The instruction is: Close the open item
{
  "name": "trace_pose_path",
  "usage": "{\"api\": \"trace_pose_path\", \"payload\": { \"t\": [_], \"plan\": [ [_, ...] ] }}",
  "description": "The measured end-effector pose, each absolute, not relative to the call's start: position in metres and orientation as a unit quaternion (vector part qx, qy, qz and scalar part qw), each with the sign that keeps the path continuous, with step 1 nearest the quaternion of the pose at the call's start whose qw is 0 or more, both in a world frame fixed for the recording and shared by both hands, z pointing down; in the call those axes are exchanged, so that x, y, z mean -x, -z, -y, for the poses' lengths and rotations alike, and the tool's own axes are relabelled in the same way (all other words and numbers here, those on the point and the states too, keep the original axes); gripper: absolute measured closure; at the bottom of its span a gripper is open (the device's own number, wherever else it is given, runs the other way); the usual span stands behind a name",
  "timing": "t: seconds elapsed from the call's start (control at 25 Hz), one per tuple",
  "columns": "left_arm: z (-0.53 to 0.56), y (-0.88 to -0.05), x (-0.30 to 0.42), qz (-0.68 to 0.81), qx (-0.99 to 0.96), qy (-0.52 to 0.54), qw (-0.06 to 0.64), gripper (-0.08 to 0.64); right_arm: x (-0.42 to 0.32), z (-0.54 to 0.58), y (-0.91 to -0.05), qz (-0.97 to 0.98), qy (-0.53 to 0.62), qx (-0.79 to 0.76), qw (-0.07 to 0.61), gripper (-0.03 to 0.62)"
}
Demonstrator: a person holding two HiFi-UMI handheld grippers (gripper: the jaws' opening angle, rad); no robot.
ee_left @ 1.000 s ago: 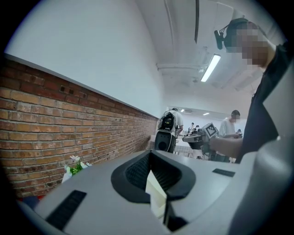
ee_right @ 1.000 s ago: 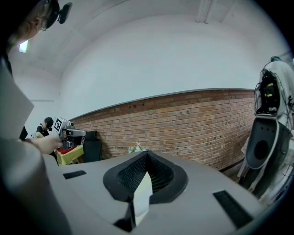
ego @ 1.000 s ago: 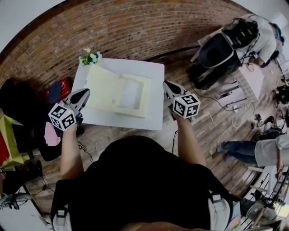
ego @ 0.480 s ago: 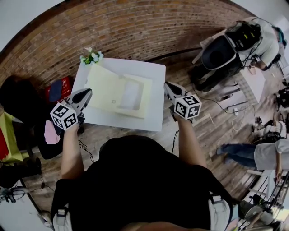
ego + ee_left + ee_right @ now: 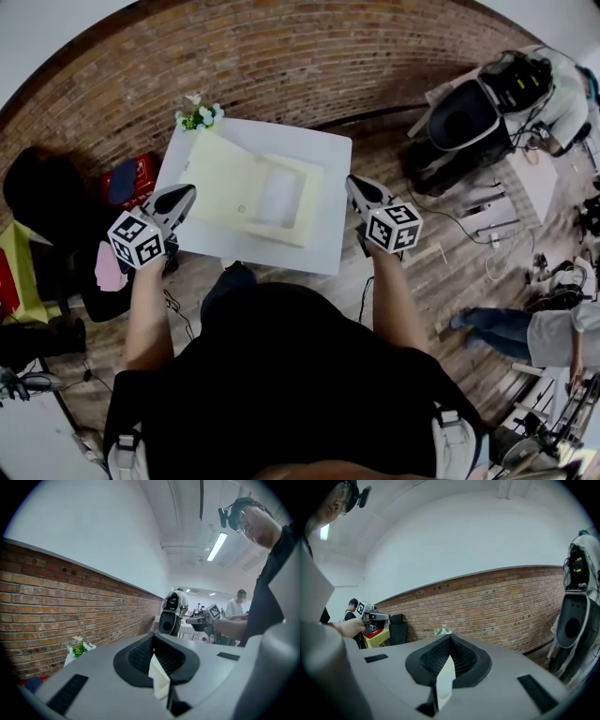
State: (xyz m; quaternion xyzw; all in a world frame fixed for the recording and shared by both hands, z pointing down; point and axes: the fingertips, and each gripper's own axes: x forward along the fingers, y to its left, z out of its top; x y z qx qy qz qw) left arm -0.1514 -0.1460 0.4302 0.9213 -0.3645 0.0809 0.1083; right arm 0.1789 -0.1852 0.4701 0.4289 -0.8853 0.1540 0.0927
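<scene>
A pale yellow box [image 5: 281,199] lies on the white table [image 5: 323,244], its lid [image 5: 217,176] flipped open to the left. My left gripper [image 5: 185,193] hovers at the table's left edge, beside the lid, and is shut on nothing. My right gripper [image 5: 353,184] hangs just off the table's right edge, level with the box, also shut and empty. In the left gripper view the jaws [image 5: 153,641] meet, and the right gripper [image 5: 200,619] shows across from them. In the right gripper view the jaws [image 5: 449,643] meet, with the left gripper [image 5: 371,616] far off at the left.
A small flower bunch [image 5: 200,114] stands at the table's far left corner. A dark chair [image 5: 42,202] and a red object [image 5: 131,178] sit left of the table. A black machine [image 5: 461,117] and a person [image 5: 553,89] are at the back right; cables lie on the wooden floor.
The head view has shifted slightly, so the table sits a little further right. Both grippers stay shut beside the table. A leg in jeans now shows at the table's near edge.
</scene>
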Motion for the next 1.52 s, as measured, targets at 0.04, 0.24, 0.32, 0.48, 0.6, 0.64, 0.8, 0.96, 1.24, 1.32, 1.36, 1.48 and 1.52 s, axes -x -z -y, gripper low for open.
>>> {"api": "trace_pose_path", "payload": {
  "t": [0.04,0.24,0.32,0.48,0.6,0.64,0.8,0.96,1.24,1.32,1.36,1.48,1.52],
  "plan": [
    [0.146,-0.430,0.153,0.365,-0.921,-0.084,0.109,0.549,-0.179,0.186,-0.471,0.885,-0.155,-0.429,0.091,0.572],
    [0.152,-0.429,0.161,0.370,-0.919,-0.089,0.107,0.549,-0.175,0.190,-0.476,0.885,-0.165,-0.426,0.087,0.572],
    [0.155,-0.429,0.161,0.369,-0.919,-0.087,0.107,0.549,-0.174,0.192,-0.477,0.885,-0.167,-0.427,0.087,0.572],
    [0.161,-0.432,0.161,0.364,-0.921,-0.084,0.110,0.549,-0.172,0.199,-0.473,0.884,-0.162,-0.428,0.092,0.572],
    [0.164,-0.437,0.161,0.364,-0.921,-0.084,0.114,0.549,-0.171,0.203,-0.470,0.885,-0.158,-0.428,0.094,0.572],
    [0.166,-0.439,0.161,0.363,-0.921,-0.085,0.114,0.549,-0.170,0.204,-0.470,0.885,-0.158,-0.429,0.094,0.574],
    [0.174,-0.444,0.168,0.364,-0.920,-0.083,0.119,0.549,-0.168,0.210,-0.474,0.882,-0.162,-0.432,0.096,0.572],
    [0.183,-0.443,0.174,0.367,-0.918,-0.082,0.123,0.549,-0.164,0.216,-0.475,0.882,-0.165,-0.431,0.099,0.573],
    [0.195,-0.451,0.181,0.366,-0.918,-0.083,0.129,0.549,-0.158,0.227,-0.478,0.881,-0.168,-0.432,0.101,0.573],
    [0.199,-0.452,0.184,0.369,-0.916,-0.084,0.132,0.549,-0.156,0.230,-0.478,0.881,-0.169,-0.431,0.102,0.572],
    [0.201,-0.453,0.186,0.371,-0.915,-0.085,0.133,0.549,-0.154,0.231,-0.478,0.880,-0.169,-0.431,0.103,0.572],
    [0.208,-0.458,0.196,0.376,-0.913,-0.088,0.134,0.548,-0.149,0.235,-0.480,0.879,-0.171,-0.433,0.104,0.572],
    [0.210,-0.460,0.200,0.378,-0.911,-0.090,0.135,0.549,-0.147,0.237,-0.481,0.879,-0.172,-0.432,0.104,0.572]
  ]
}}
